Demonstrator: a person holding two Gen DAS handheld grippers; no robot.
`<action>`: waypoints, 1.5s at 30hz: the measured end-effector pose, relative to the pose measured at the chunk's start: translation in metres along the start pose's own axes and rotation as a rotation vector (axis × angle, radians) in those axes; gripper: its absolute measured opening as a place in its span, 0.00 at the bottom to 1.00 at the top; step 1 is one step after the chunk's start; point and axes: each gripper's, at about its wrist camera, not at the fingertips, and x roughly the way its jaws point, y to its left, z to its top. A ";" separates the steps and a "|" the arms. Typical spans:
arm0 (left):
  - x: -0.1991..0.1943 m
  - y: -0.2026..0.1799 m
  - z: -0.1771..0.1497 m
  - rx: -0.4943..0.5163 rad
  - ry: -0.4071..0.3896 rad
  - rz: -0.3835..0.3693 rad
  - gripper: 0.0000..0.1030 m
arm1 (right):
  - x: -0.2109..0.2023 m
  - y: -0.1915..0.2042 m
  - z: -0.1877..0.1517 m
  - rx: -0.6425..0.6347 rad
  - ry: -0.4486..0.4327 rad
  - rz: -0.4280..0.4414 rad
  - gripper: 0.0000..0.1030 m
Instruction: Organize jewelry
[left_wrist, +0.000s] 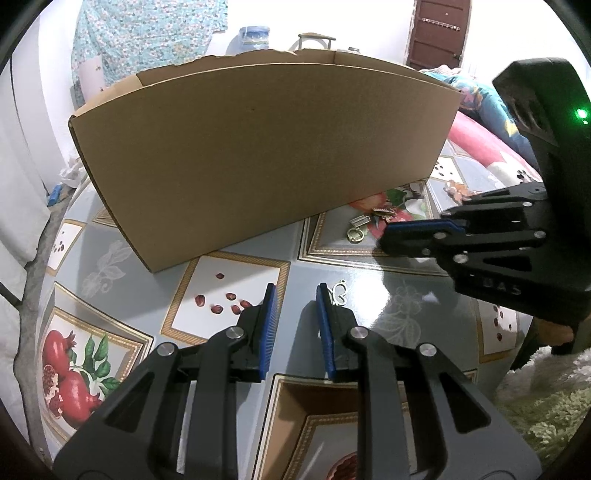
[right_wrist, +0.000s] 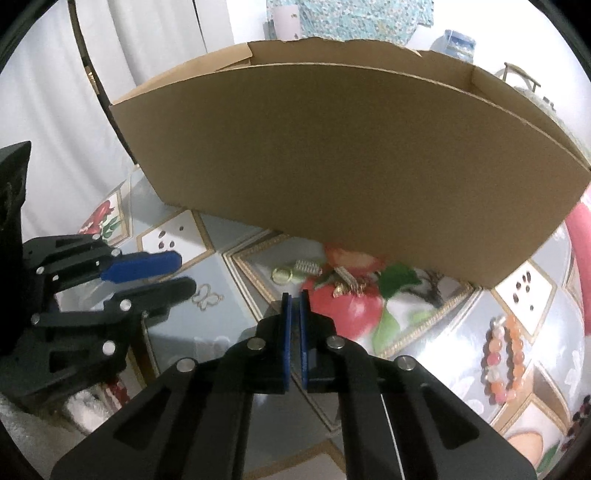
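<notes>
A brown cardboard box (left_wrist: 258, 147) stands on the patterned table, also in the right wrist view (right_wrist: 351, 166). Small gold jewelry pieces (left_wrist: 365, 221) lie in front of it: a ring (right_wrist: 282, 274), a clip (right_wrist: 307, 266) and a small heap (right_wrist: 349, 284). A butterfly pendant (left_wrist: 339, 291) lies by my left gripper's right fingertip; it also shows in the right wrist view (right_wrist: 207, 297). A beaded bracelet (right_wrist: 504, 358) lies at the right. My left gripper (left_wrist: 297, 291) is open and empty. My right gripper (right_wrist: 294, 299) has its pads nearly together, nothing between them, just short of the heap.
The table carries a glossy pomegranate-print cloth (left_wrist: 229, 280). A dark bead string (right_wrist: 578, 417) lies at the far right edge. A green rug (left_wrist: 546, 406) lies below the table's edge. Bedding (left_wrist: 480, 99) and a curtain (right_wrist: 55, 92) stand behind.
</notes>
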 end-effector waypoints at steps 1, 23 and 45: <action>0.000 0.000 0.000 0.001 0.000 0.002 0.20 | 0.000 -0.001 0.000 0.010 0.003 0.010 0.04; -0.001 -0.001 -0.002 -0.001 -0.002 0.018 0.20 | 0.015 0.020 0.015 -0.055 -0.032 -0.015 0.12; -0.009 0.002 0.005 -0.048 0.018 -0.093 0.31 | -0.022 -0.013 -0.026 0.075 0.007 -0.035 0.12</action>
